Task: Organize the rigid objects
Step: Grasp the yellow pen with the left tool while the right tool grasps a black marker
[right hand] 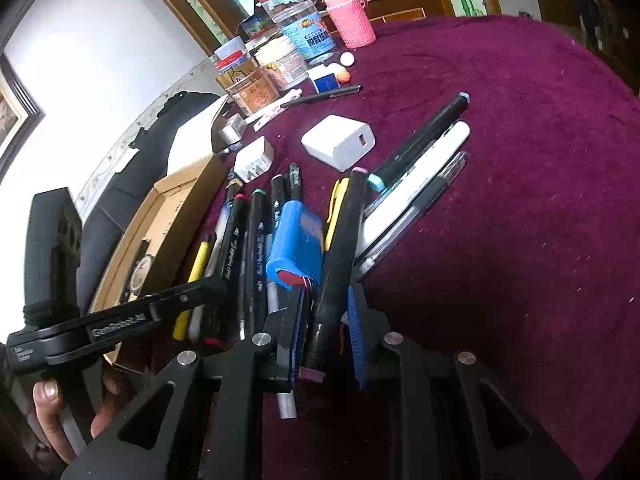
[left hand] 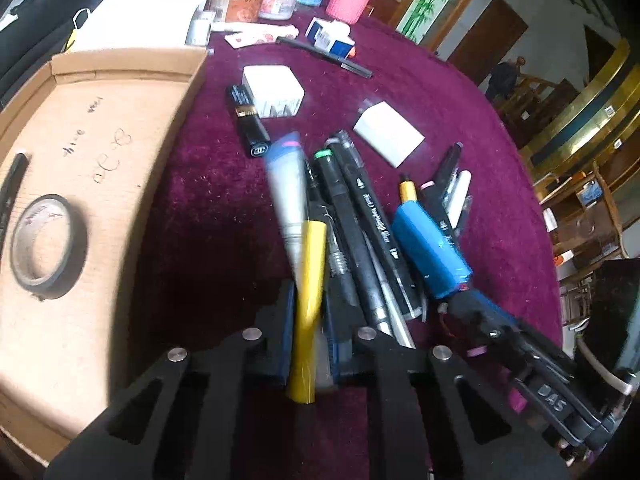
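In the left wrist view, a shallow cardboard box (left hand: 108, 168) fills the left side of the frame, resting on the maroon tabletop (left hand: 460, 92); a roll of dark tape (left hand: 48, 246) lies on its floor at left centre, and a black pen (left hand: 10, 188) lies near the box's far left edge; at lower centre the left gripper (left hand: 308, 344) has its fingers clenched on a yellow-and-silver pen (left hand: 298, 248), which slants up toward the frame's middle and is blurred; just right of it lies a heap of black markers (left hand: 360, 216), then a blue battery pack (left hand: 430, 248); above them sit two white chargers (left hand: 274, 90) and a black lipstick (left hand: 248, 120). In the right wrist view, a person's hand (right hand: 48, 408) shows at lower left; at lower centre the right gripper (right hand: 322, 344) has its fingers clasped around a thick black marker (right hand: 340, 264); a white marker (right hand: 416, 184) lies to the right of it.
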Action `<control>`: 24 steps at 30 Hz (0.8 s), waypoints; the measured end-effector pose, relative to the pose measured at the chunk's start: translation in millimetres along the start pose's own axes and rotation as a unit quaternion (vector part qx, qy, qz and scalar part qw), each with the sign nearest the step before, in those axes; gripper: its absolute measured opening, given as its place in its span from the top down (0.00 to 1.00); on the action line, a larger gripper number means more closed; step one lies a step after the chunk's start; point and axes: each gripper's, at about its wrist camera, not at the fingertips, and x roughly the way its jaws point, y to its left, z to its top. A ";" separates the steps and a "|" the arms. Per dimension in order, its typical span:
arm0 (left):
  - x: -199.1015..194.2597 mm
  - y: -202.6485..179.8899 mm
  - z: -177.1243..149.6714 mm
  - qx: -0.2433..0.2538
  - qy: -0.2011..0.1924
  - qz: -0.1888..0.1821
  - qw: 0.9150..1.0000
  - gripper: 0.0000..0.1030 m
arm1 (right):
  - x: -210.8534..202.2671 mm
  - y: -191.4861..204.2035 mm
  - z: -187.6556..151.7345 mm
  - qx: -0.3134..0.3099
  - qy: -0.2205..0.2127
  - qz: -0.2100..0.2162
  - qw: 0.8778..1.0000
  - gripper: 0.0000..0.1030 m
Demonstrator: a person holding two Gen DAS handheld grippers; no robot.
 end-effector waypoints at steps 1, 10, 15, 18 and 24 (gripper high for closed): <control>-2.2 -0.5 -0.6 0.004 -0.004 0.002 1.000 0.89 | 0.1 0.8 -0.3 0.002 -0.002 0.001 1.000 0.81; 5.6 7.0 -1.0 -0.013 0.011 -0.023 1.000 0.88 | 1.3 16.1 -2.1 -0.014 -0.005 0.000 1.000 0.81; 14.1 -3.8 7.0 0.015 0.011 -0.014 1.000 0.87 | 3.1 14.7 -1.0 -0.006 -0.007 -0.001 1.000 0.81; 13.5 -3.8 5.4 0.016 0.008 -0.011 1.000 0.87 | 0.9 16.2 -2.3 -0.008 -0.008 -0.004 1.000 0.81; 0.3 6.9 -1.6 -0.010 -0.001 -0.028 1.000 0.88 | -11.2 14.7 -1.9 -0.009 -0.041 -0.020 0.999 0.85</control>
